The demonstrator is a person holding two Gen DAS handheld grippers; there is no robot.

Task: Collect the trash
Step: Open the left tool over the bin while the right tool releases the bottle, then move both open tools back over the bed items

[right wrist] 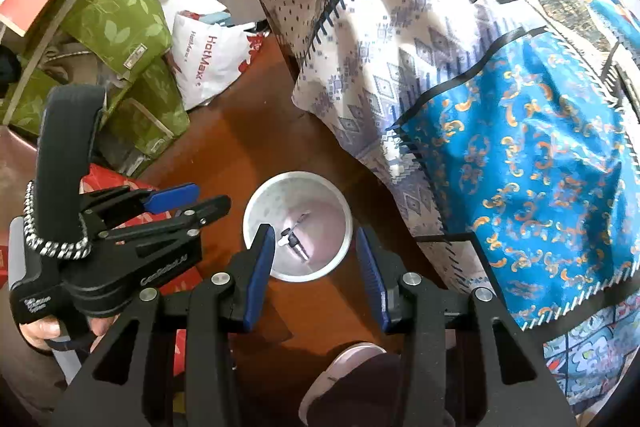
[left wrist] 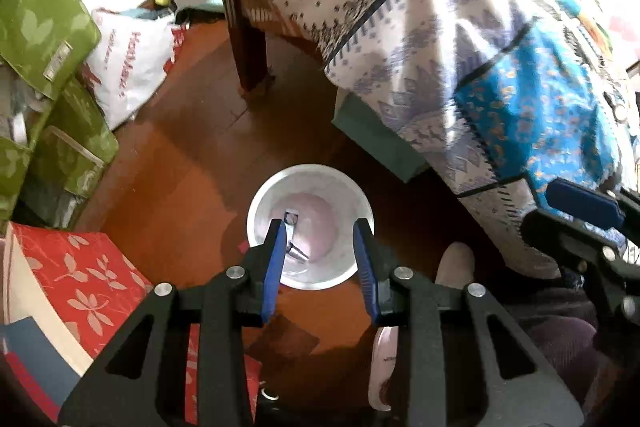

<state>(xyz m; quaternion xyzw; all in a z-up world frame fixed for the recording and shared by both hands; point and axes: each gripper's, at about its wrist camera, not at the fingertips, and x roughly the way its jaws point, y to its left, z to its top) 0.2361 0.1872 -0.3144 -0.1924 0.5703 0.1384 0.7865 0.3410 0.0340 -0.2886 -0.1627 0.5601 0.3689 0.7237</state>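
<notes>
On the brown wooden floor (left wrist: 192,147), beside a table draped in patterned cloth (left wrist: 400,7), stands a white bin (left wrist: 320,183) holding a small silvery scrap (right wrist: 294,239). Both my tongs hang over it, spread wide and holding nothing: left gripper (left wrist: 322,251), right gripper (right wrist: 316,255). Only the right view shows my left hand (right wrist: 44,331). What the scrap is, I cannot tell.

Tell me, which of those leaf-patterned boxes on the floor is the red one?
The red box is the one lying nearest the white bucket, at the lower left. The others, stacked farther back beside the white shopping bag, are green boxes.
</notes>
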